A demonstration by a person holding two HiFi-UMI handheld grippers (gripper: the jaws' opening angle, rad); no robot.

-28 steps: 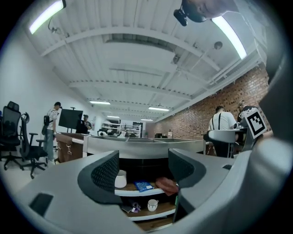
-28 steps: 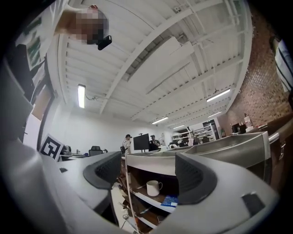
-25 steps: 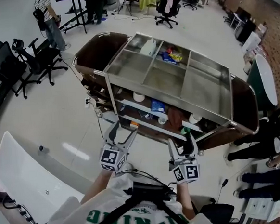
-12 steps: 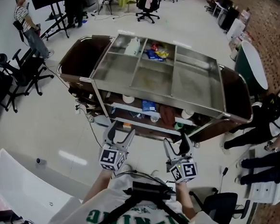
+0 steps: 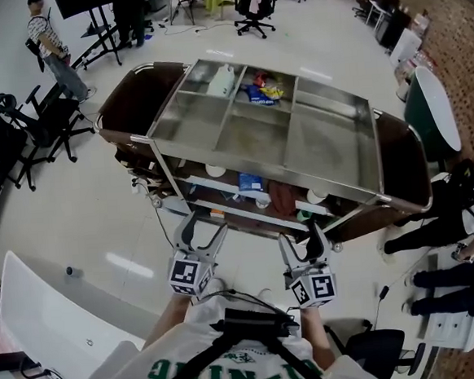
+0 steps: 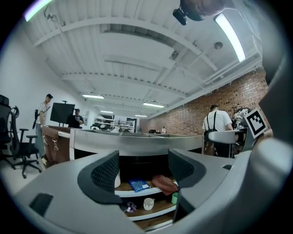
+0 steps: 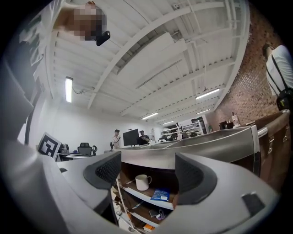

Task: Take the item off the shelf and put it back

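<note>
A steel shelf cart (image 5: 298,139) stands in front of me. On its middle shelf lie a blue packet (image 5: 249,181), a white cup (image 5: 261,199) and a reddish cloth (image 5: 284,197). My left gripper (image 5: 205,226) and right gripper (image 5: 300,243) hover short of the shelves, both open and empty. In the left gripper view, the blue packet (image 6: 138,184), the reddish cloth (image 6: 164,183) and a white cup (image 6: 148,204) show beyond the left gripper (image 6: 143,171). In the right gripper view, a white mug (image 7: 142,182) and the blue packet (image 7: 160,195) show beyond the right gripper (image 7: 147,171).
The cart's top tray holds a white bottle (image 5: 222,79) and snack packs (image 5: 262,88). Office chairs (image 5: 20,128) and a standing person (image 5: 50,44) are at the far left. A white table (image 5: 43,322) is at the near left. People (image 5: 459,208) stand to the right of the cart.
Both grippers have edged a little toward the cart, and the head view has shifted so the cart sits more to the left. The jaws look the same.
</note>
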